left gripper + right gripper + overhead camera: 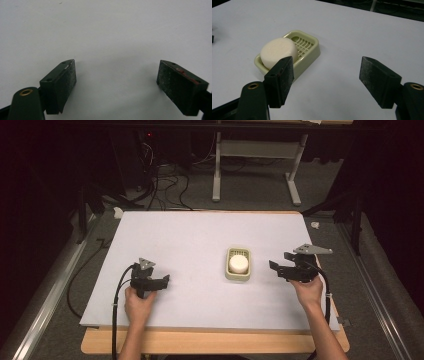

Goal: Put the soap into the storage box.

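The table [200, 240] has a flat, matte white top, rectangular, w/ a wood edge at front. Near its middle sits a pale green plastic soap dish [238, 264], rounded rectangle w/ grid bottom. In it lies 1 round, smooth white soap [238, 264]. The right gripper [276, 268], just beside the dish, has jaws apart, nothing between. The left gripper [165, 281], well apart from it, has its 2 rough black pads [66, 82] also apart, empty.

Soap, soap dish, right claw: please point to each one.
soap [278, 51], right gripper view, top face.
soap dish [312, 47], right gripper view, rim.
right claw [327, 82], right gripper view, midway between tips.
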